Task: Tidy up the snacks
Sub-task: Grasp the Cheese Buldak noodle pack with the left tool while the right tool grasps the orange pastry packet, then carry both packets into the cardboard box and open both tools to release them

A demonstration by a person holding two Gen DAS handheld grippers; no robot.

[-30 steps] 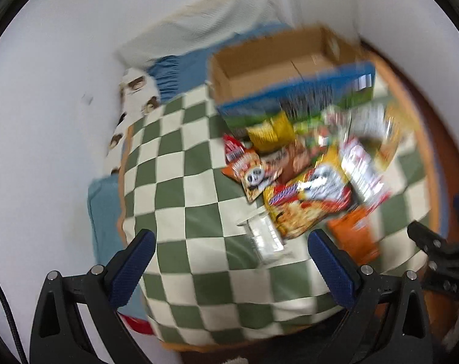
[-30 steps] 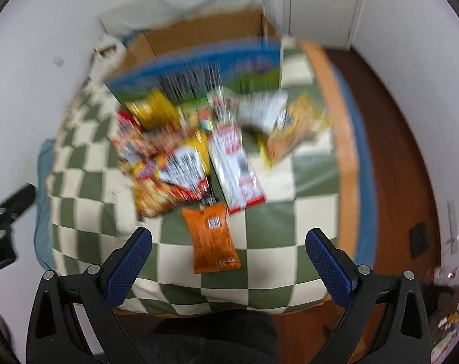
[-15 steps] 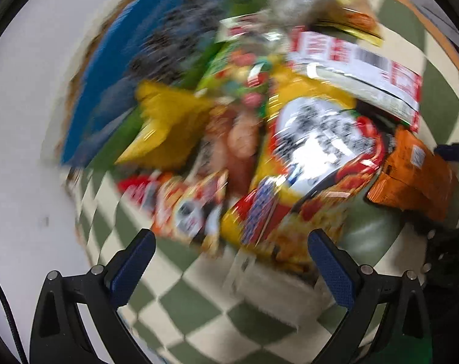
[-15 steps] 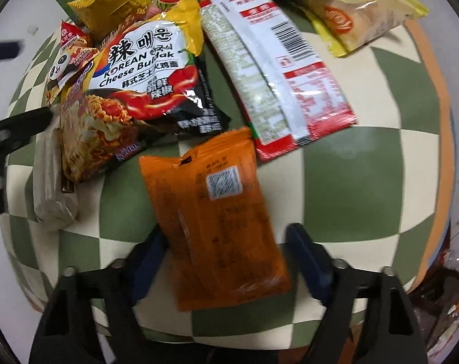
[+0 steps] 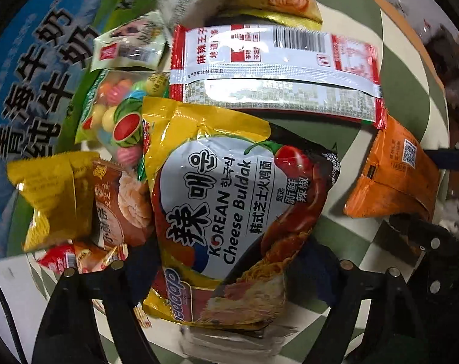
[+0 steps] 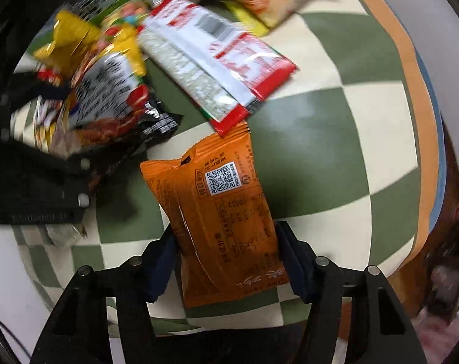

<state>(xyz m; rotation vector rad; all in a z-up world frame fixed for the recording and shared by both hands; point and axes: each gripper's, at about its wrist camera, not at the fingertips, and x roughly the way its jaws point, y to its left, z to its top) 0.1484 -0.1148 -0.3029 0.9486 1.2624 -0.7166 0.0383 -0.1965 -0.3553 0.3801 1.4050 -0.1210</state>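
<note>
Snacks lie piled on the green-and-cream checkered cloth (image 5: pixel 411 69); in the left wrist view the left tool (image 5: pixel 229 276) straddles the Cheese Buldak noodle pack (image 5: pixel 229 212), pads at both its edges, firm grip unconfirmed, with the red-and-white packet (image 5: pixel 275 72) behind. Right wrist view: right tool (image 6: pixel 226 257) pinches the orange packet (image 6: pixel 220 212) on both sides, packet lying on the cloth.

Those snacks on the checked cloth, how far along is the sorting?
Barely begun. The right gripper has its jaws around the orange packet, and the left gripper straddles the noodle bag. Neither looks lifted yet. The long red packet, sweets bag and the rest lie heaped beside the blue box.
</note>
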